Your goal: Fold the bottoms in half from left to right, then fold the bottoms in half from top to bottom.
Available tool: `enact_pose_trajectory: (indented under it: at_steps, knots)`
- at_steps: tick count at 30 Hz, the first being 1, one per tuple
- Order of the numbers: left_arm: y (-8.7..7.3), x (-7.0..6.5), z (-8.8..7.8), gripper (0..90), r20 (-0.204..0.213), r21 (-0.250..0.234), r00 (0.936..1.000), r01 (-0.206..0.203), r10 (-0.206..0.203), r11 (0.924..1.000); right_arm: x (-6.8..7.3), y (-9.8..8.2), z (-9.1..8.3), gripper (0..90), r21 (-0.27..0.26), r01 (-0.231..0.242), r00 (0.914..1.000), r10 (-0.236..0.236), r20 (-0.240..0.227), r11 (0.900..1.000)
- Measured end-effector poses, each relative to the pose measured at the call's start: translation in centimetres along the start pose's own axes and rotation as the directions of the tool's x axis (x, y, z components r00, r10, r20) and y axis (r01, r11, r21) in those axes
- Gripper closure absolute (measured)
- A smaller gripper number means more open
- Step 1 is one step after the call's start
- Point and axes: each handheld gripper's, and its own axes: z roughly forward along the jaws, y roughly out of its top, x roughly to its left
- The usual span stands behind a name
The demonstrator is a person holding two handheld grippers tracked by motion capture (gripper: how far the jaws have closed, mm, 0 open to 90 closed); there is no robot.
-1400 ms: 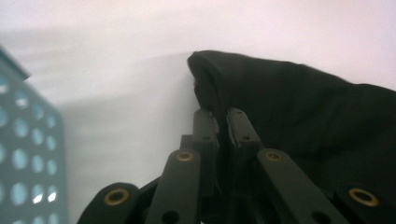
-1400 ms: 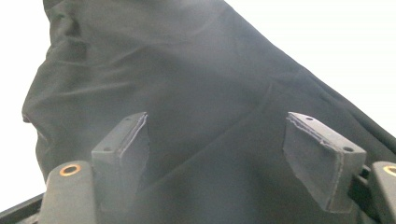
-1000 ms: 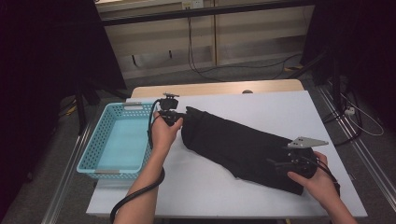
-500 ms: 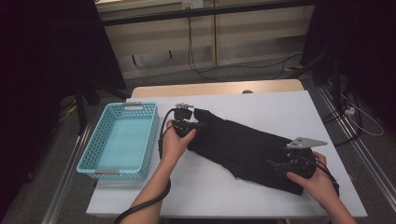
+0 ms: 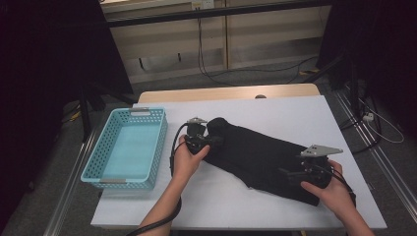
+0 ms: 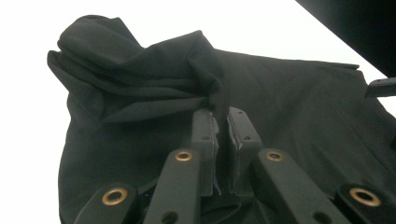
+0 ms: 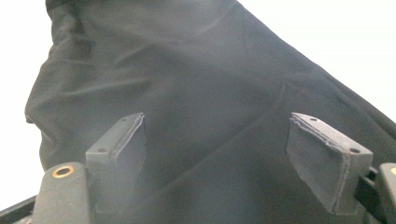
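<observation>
A black garment (image 5: 260, 157) lies slantwise across the white table (image 5: 295, 113). My left gripper (image 5: 212, 141) is at its left end, shut on a pinched fold of the cloth; the left gripper view shows that fold (image 6: 219, 95) squeezed between the pads of the left gripper (image 6: 222, 116), with the garment (image 6: 289, 93) bunched up behind. My right gripper (image 5: 291, 175) rests at the garment's right end. In the right gripper view the right gripper (image 7: 217, 140) stands open, its pads wide apart over flat black cloth (image 7: 187, 70).
A light blue plastic basket (image 5: 96, 167) stands at the table's left side, with nothing in it. Bare white table lies in front of the garment and behind it. Cables trail on the floor beyond the table's far edge.
My left hand has moved right and toward the person, carrying the garment's left end with it, so that end now bunches over the rest. The right hand has kept still.
</observation>
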Motion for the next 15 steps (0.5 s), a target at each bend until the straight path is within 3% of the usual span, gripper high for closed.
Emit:
enact_pose_trajectory:
  at_steps: [15]
  knots:
    - [0.1, -1.3, 0.3, 83.1, -0.006, 0.023, 0.9988, -0.049, 0.049, 0.9985, 0.1, 0.1, -0.2, 18.6, -0.015, 0.0, 1.0, 0.0, -0.004, 1.0]
